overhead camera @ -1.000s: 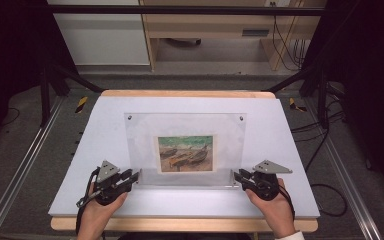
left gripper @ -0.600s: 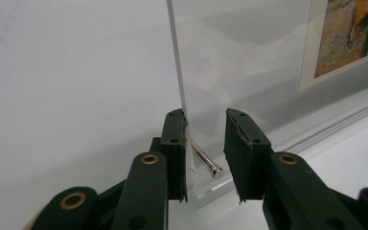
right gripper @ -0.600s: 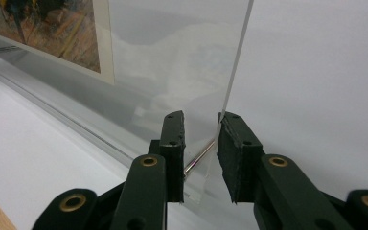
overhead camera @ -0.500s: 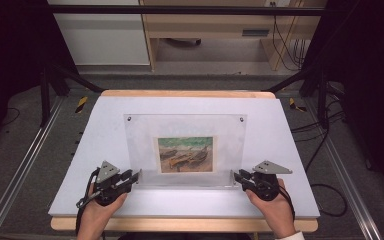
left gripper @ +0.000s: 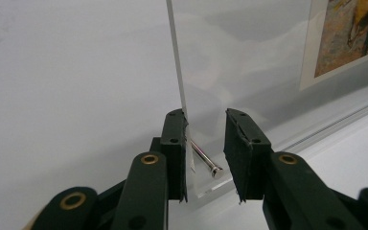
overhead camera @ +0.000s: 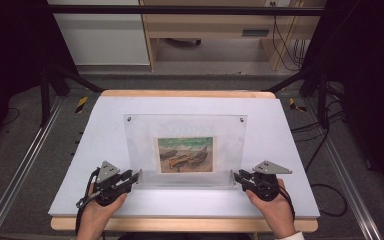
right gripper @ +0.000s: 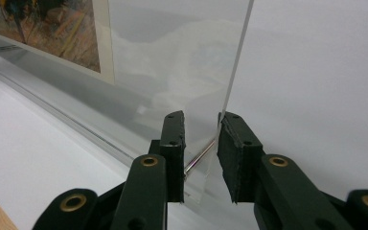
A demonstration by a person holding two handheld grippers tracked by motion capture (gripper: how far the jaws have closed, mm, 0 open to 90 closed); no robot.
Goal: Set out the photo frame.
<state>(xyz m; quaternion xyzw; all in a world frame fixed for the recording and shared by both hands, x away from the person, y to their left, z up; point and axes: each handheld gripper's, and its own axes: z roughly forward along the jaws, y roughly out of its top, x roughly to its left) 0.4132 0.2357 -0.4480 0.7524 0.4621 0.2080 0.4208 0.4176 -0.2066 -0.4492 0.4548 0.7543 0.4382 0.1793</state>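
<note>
At the frame's lower centre, a clear acrylic picture frame (overhead camera: 185,150) stands widthwise, its bottom corners between the spread jaws of the left gripper (overhead camera: 136,176) and right gripper (overhead camera: 237,176).

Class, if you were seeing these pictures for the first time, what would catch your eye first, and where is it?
A clear acrylic frame holding a painted boat picture stands mid-table on the white board. The left tongs and right tongs sit open at its lower corners.
</note>
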